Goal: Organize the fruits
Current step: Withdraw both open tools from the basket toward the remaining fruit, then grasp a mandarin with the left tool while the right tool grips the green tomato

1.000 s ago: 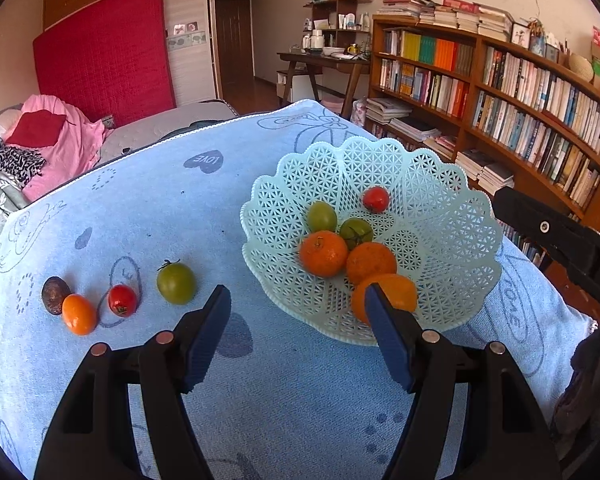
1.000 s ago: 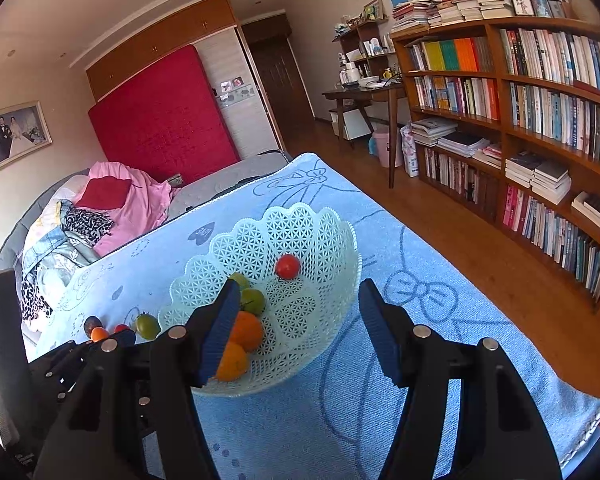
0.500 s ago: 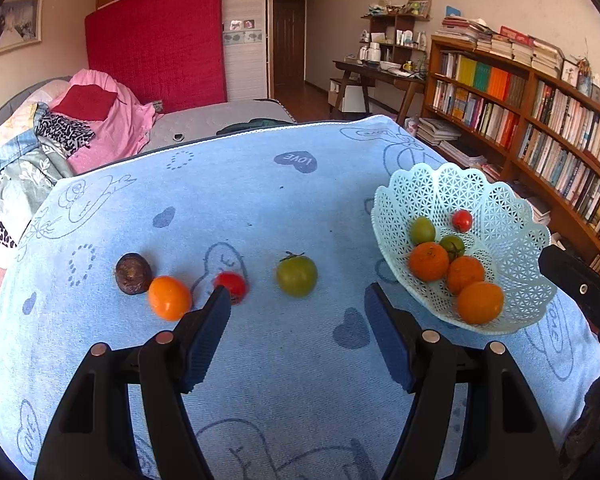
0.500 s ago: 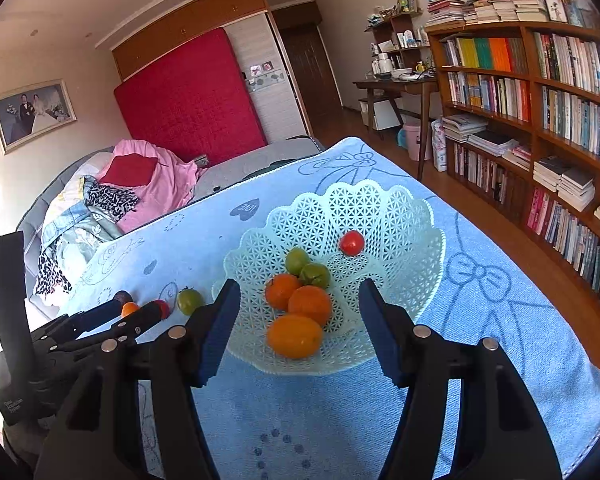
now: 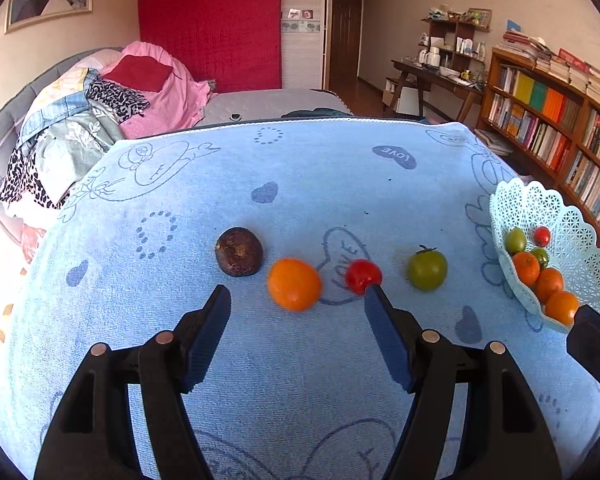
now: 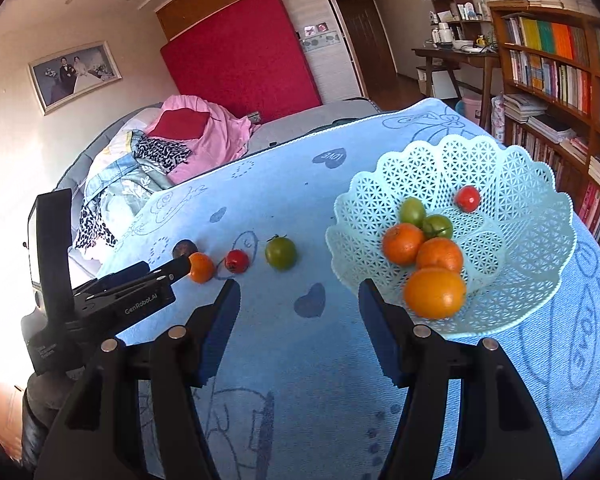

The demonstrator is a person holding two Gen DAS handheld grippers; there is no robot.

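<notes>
A: Blue towelling [image 5: 300,360] covers the bench you work over, and four fruits lie on it in a row: a brown fruit [image 5: 239,251], an orange [image 5: 294,284], a red tomato [image 5: 362,276] and a green tomato [image 5: 427,269].

B: Where is my left tool [image 5: 298,300]?

A: It hangs just above the cloth with its jaws well apart and nothing between them. The orange sits just beyond the gap, and the red tomato peeks out behind the tip of the right-hand finger.

B: And the right tool [image 6: 299,294]?

A: Your right tool is about half open and empty too, over bare cloth between the green tomato and the basket [image 6: 512,184].

B: What is in the basket?

A: Three oranges [image 6: 434,293] towards the near rim, two green tomatoes [image 6: 412,211] behind them and one red tomato [image 6: 468,198] further back. The pale green lattice basket stands on the cloth to the right of the row, well apart from the brown fruit
</notes>
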